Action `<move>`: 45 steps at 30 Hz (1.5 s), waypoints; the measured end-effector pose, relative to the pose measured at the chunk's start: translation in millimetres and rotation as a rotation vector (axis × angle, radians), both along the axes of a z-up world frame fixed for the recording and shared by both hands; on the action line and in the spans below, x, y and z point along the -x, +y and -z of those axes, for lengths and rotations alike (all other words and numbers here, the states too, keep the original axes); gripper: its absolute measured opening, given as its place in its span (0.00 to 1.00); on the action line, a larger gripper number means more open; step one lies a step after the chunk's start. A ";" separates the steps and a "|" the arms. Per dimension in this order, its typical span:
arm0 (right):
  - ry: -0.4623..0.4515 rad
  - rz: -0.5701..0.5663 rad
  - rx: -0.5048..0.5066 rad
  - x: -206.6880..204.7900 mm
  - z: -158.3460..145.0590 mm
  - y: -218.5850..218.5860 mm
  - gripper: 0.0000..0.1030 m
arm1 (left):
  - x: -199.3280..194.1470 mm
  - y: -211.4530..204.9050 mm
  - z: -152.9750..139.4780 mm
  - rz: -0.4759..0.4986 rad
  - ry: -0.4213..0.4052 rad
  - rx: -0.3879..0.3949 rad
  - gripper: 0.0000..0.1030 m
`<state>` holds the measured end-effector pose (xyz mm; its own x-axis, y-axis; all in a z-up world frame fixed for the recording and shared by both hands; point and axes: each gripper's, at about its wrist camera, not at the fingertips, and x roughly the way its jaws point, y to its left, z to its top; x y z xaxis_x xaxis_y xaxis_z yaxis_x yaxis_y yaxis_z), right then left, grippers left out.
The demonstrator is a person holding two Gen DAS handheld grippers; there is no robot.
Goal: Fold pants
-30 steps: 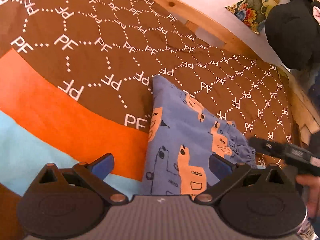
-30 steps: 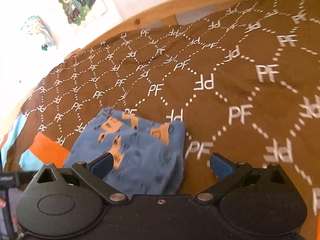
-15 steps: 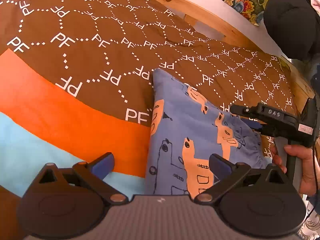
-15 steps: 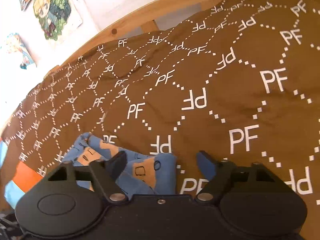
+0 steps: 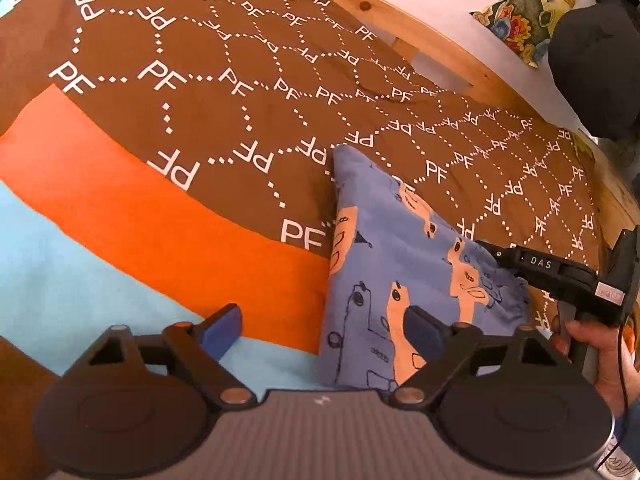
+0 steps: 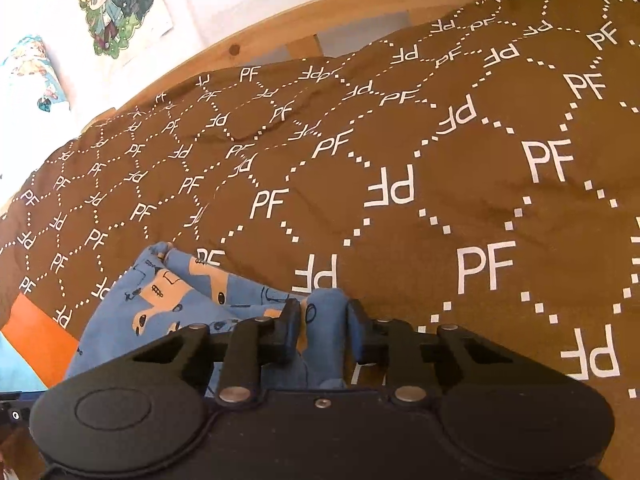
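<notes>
Pants (image 5: pixel 404 264), blue with orange animal prints and folded into a compact bundle, are laid on a brown bedspread (image 5: pixel 224 120) printed with white "PF" letters. In the left wrist view the whole bundle is seen, with its near end lying over the bedspread's orange and light blue stripes. There the left gripper (image 5: pixel 320 330) is held just above the near edge; its jaws stand wide and are closing, with the fabric's near left corner between them and not visibly pressed by either pad.

Only in that view is the right gripper (image 5: pixel 486 246) seen from outside, reaching onto the bundle's right corner, with a hand (image 5: pixel 600 356) around its handle at the frame's edge. Its fingertips are hidden there behind its own black body.

In the right wrist view the right gripper (image 6: pixel 322 330) is shown from behind: its jaws are closing narrowly around a raised fold of blue cloth, which is pinched between the pads. A wooden bed frame (image 6: pixel 280 24) and wall posters (image 6: pixel 116 4) are seen beyond. The bundle's near part is cut off by the gripper body.
</notes>
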<state>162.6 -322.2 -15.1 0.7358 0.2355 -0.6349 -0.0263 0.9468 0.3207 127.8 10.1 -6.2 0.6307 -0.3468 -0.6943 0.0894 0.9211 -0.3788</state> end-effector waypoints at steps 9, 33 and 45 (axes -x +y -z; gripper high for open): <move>-0.006 -0.002 0.029 1.3 -0.2 3.8 0.22 | -0.4 -1.2 -1.8 0.058 0.021 0.041 0.34; -0.035 -0.026 0.126 8.5 -11.2 17.4 0.09 | 2.0 -0.7 1.4 0.053 0.030 0.067 0.17; -0.087 -0.040 0.177 32.6 -33.4 24.8 0.08 | 6.8 -3.3 -7.8 0.056 0.004 0.068 0.16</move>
<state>130.1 -297.3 18.2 0.7821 0.1565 -0.6032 -0.0857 0.9858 0.1446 121.1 6.9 1.6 0.6061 -0.4277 -0.6706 0.1387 0.8870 -0.4404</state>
